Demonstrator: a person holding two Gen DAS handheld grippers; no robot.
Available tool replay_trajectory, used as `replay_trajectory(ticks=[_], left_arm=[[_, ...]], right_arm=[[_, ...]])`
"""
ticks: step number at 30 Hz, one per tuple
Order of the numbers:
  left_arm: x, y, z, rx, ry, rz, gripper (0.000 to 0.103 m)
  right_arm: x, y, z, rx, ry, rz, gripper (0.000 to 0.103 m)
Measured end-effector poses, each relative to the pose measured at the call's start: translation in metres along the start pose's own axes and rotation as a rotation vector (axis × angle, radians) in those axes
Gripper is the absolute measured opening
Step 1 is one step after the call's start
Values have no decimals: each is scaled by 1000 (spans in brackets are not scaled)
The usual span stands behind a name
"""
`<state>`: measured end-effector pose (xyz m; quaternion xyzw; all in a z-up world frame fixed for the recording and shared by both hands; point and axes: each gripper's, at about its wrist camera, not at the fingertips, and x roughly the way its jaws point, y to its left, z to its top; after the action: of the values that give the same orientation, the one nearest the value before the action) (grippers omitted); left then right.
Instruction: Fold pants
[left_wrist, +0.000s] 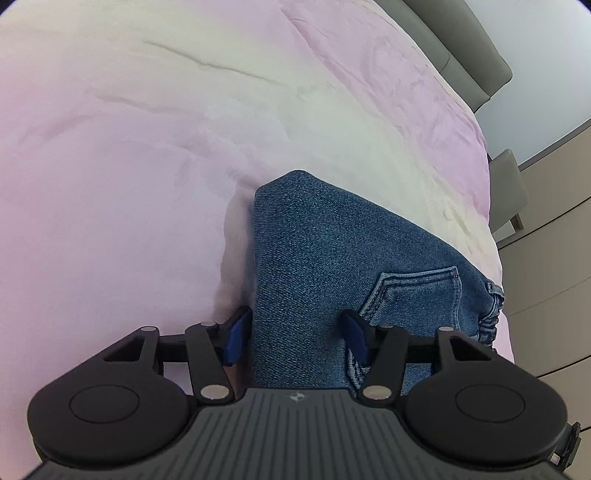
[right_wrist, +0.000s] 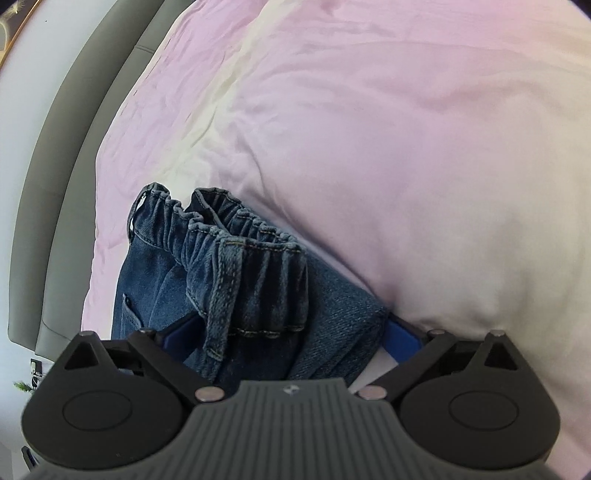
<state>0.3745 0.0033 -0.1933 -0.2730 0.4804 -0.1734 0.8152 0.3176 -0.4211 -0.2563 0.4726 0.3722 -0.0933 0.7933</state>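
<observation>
Straddling folded blue denim pants (left_wrist: 332, 258) on a pale pink bedsheet (left_wrist: 129, 147): left gripper (left_wrist: 297, 334) about half open, pads flanking the folded edge without pressing, likely to pinch it. Right gripper (right_wrist: 284, 332) spread wide around the bunched elastic waistband (right_wrist: 236, 236), grip unclear. Back pocket (left_wrist: 413, 291) facing up.

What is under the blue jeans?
The jeans lie on a pale pink bedsheet, which shows all around them. The sheet directly beneath is covered by denim, so anything hidden there cannot be seen.
</observation>
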Motion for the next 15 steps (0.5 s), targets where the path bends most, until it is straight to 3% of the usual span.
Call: replay_trajectory(ticks=[7, 11, 15], left_arm=[[-11, -23, -3, 68, -13, 23, 33], [-25, -45, -7, 131, -36, 47, 27], [-48, -60, -10, 173, -55, 37, 24]], right_arm=[[-29, 16, -9, -120, -48, 13, 60], [-50, 39, -11, -261, -74, 19, 44], [-74, 62, -11, -355, -90, 44, 34]])
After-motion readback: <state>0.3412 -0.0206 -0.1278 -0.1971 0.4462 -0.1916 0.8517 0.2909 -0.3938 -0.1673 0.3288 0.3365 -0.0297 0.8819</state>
